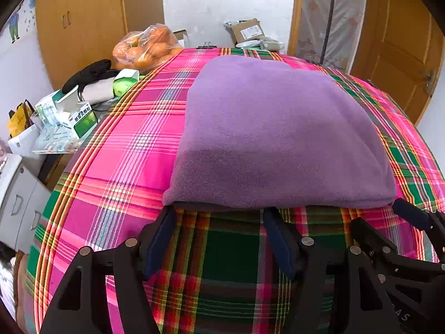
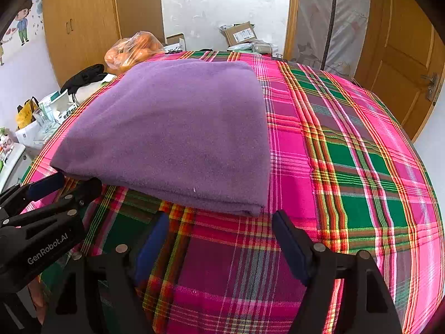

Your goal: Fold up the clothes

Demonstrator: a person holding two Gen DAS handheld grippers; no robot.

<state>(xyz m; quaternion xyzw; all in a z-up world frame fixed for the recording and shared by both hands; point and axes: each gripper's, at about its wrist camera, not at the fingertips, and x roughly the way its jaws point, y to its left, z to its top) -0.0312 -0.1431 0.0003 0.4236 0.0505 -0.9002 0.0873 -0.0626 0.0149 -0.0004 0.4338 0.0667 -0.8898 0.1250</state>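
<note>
A purple fleece garment (image 1: 278, 139) (image 2: 172, 133) lies folded into a flat rectangle on the table's pink and green plaid cloth (image 1: 125, 153) (image 2: 347, 153). My left gripper (image 1: 219, 217) is open at the near edge of the garment, towards its left corner, with only plaid cloth between its blue pads. My right gripper (image 2: 219, 220) is open too, just short of the garment's near right corner, holding nothing. Each gripper shows in the other's view: the right gripper (image 1: 381, 214) at the garment's corner, the left gripper (image 2: 69, 185) by the opposite corner.
A bag of oranges (image 1: 147, 47) and several small boxes (image 1: 80, 117) crowd the surface left of the table. A cardboard package (image 1: 247, 30) lies beyond the far edge. A wooden door (image 1: 397, 41) stands at the right, a wardrobe (image 1: 83, 22) at the left.
</note>
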